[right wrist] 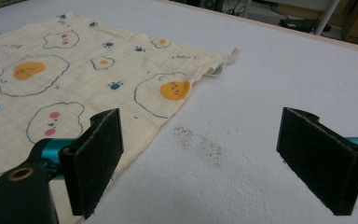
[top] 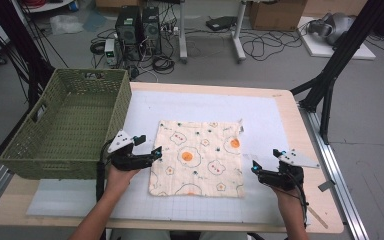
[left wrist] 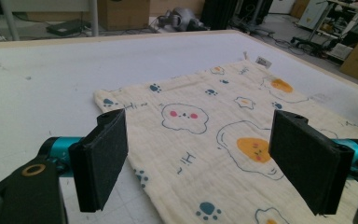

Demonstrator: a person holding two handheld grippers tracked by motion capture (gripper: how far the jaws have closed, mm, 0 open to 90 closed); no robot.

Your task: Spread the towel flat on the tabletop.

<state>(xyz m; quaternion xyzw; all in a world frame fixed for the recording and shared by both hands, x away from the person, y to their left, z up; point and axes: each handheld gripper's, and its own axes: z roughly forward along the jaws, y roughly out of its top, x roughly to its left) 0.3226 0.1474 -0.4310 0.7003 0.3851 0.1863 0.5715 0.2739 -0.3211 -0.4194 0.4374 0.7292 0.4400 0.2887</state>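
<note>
A cream cloth [top: 197, 157] printed with fried eggs and paw marks lies spread flat on the white mat [top: 265, 112]. My left gripper [top: 149, 145] hovers at the cloth's left edge, open. In the left gripper view its jaws [left wrist: 205, 158] stand wide apart over the cloth [left wrist: 214, 130], gripping nothing. My right gripper [top: 266, 159] sits just right of the cloth's right edge, also open. In the right gripper view its jaws [right wrist: 205, 158] frame bare mat, and the cloth [right wrist: 74, 74] lies to the left with its edge passing by the left jaw.
A green woven basket [top: 50, 165] stands empty on the table's left side, close to my left gripper. Dark specks [right wrist: 200, 144] mark the mat near the cloth's edge. Computers, cables and a black frame leg [top: 330, 80] lie beyond the table.
</note>
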